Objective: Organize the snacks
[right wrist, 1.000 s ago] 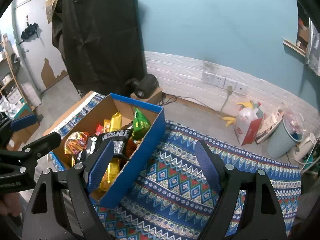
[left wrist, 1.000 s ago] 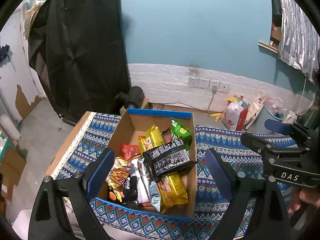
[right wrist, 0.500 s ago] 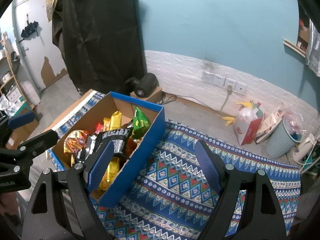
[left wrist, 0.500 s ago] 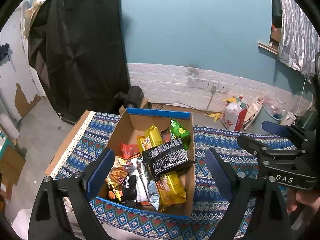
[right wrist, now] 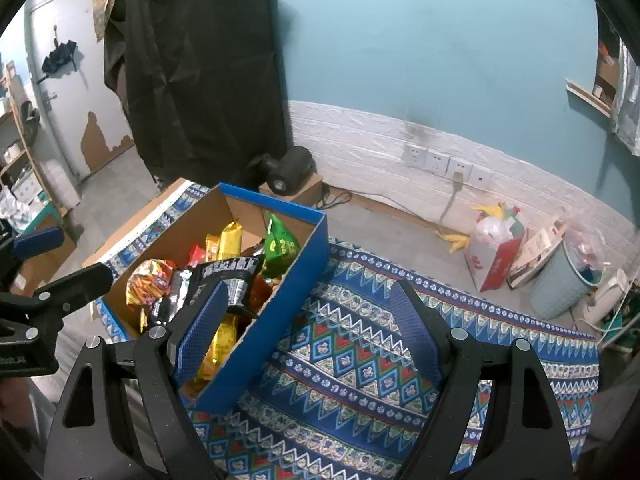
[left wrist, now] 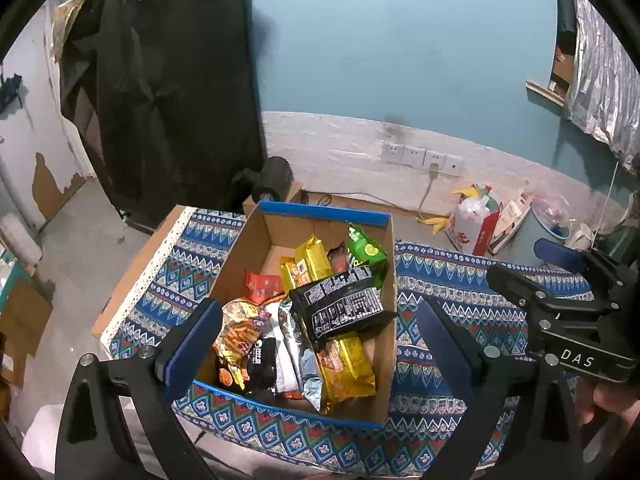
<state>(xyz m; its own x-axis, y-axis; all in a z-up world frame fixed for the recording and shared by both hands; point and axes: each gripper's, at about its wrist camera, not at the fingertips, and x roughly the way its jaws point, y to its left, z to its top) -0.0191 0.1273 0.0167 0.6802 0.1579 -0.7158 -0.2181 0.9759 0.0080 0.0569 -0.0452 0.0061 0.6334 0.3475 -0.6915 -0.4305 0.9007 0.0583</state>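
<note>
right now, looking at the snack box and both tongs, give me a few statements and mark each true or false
1. The black packet lies on top of the other snacks in the box. True.
2. The left tongs are shut on a snack. False: they are open and hold nothing, having just opened a little wider.
3. The green packet sits at the far end of the box. True.
4. The box stands on bare floor. False: it stands on a patterned cloth.
5. The right tongs are open and empty. True.
6. The box is closed with a lid. False: it is open at the top, with the snacks showing.
</note>
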